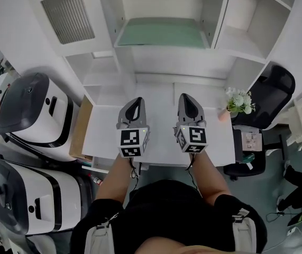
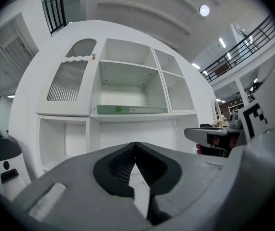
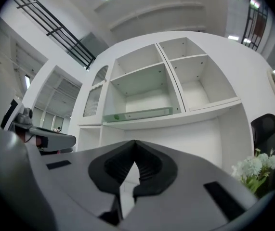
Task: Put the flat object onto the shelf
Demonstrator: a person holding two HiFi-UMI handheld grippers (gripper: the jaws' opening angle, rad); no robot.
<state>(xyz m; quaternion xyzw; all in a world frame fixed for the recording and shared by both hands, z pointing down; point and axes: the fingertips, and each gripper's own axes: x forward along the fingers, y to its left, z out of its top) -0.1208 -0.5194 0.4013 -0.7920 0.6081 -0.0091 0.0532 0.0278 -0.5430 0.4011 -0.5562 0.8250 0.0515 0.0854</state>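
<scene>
A flat green board (image 1: 161, 33) lies on the middle shelf of the white shelf unit (image 1: 166, 62). It shows as a thin green slab (image 2: 127, 109) in the left gripper view and again as that slab (image 3: 137, 114) in the right gripper view. Both grippers hover side by side over the white table (image 1: 161, 147), well short of the shelf. My left gripper (image 1: 135, 105) is shut with nothing between its jaws, and its tips (image 2: 136, 144) meet. My right gripper (image 1: 188, 101) is likewise shut and empty, its tips (image 3: 135, 143) touching.
A small pot of white flowers (image 1: 239, 102) stands at the table's right end, with a black chair (image 1: 270, 97) beyond it. Two large white-and-black machines (image 1: 31, 110) and a cardboard sheet (image 1: 81, 128) flank the table's left side. A ribbed cabinet door (image 1: 66, 15) sits upper left.
</scene>
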